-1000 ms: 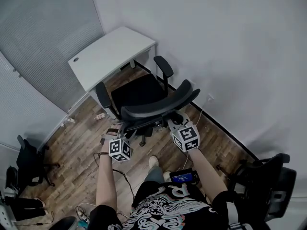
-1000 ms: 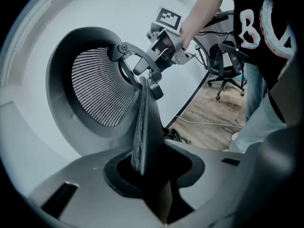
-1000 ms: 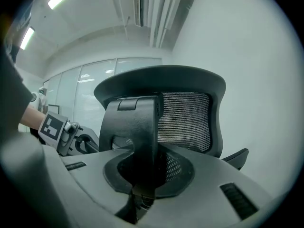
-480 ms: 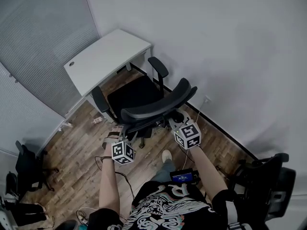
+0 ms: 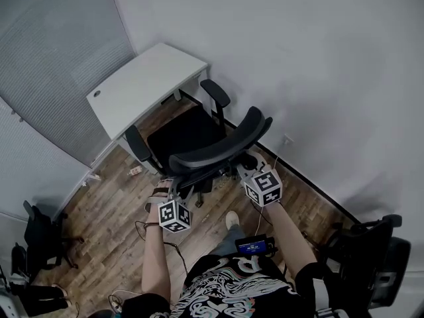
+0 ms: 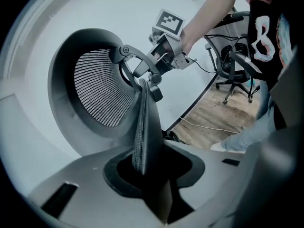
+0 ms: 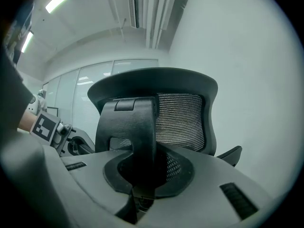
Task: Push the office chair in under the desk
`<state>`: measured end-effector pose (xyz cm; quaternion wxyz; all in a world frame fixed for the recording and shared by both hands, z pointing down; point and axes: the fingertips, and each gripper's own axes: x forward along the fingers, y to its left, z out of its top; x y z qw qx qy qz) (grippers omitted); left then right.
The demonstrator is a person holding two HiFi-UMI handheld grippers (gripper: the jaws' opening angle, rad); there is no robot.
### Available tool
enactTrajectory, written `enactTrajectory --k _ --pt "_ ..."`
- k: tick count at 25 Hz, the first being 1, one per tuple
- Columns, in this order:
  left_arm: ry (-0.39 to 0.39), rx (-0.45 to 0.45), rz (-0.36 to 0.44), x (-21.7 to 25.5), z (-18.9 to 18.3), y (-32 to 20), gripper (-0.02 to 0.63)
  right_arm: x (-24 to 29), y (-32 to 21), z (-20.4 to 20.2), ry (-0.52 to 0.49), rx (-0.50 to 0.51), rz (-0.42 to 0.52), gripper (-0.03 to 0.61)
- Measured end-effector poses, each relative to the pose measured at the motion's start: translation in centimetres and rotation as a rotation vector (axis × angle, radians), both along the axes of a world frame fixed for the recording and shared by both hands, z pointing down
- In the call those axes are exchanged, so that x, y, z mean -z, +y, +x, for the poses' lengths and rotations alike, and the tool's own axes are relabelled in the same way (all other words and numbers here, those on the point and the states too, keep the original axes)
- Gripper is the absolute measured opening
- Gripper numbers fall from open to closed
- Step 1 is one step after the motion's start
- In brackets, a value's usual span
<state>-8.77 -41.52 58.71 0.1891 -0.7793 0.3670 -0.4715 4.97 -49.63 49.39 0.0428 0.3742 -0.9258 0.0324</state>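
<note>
A black office chair (image 5: 187, 132) stands on the wood floor with its seat facing the white desk (image 5: 142, 81). Its left armrest is close to the desk's front edge. I am behind its mesh backrest (image 5: 222, 146). My left gripper (image 5: 173, 191) is shut on the backrest's side edge (image 6: 141, 127), which runs down between its jaws. On the other side, my right gripper (image 5: 250, 166) is shut on the black support bracket (image 7: 135, 127) at the backrest's rear. Each gripper shows in the other's view: the right gripper (image 6: 156, 65) and the left gripper (image 7: 53, 133).
The desk sits in the corner between a window blind (image 5: 59, 52) and a pale wall (image 5: 311, 65). Another office chair (image 5: 371, 260) stands at the lower right and a dark chair (image 5: 36, 234) at the lower left. Cables (image 5: 142, 227) lie on the floor by my feet.
The person has stepped forward, and the chair has rolled a little toward the desk. Both grippers keep their hold on the backrest.
</note>
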Motion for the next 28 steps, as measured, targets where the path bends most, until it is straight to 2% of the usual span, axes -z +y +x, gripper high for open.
enactTrajectory --k 12,19,28 --pt "0.013 0.047 -0.016 0.0 2.4 -2.5 0.141 0.0 -3.4 1.9 -0.004 0.057 -0.014 0.048" --pt "0.041 0.072 -0.053 0.0 3.4 -4.0 0.141 0.0 -5.5 2.6 -0.019 0.067 -0.019 0.051" --pt "0.051 0.095 -0.058 0.0 4.7 -5.7 0.141 -0.1 -7.9 3.7 -0.037 0.081 -0.014 0.052"
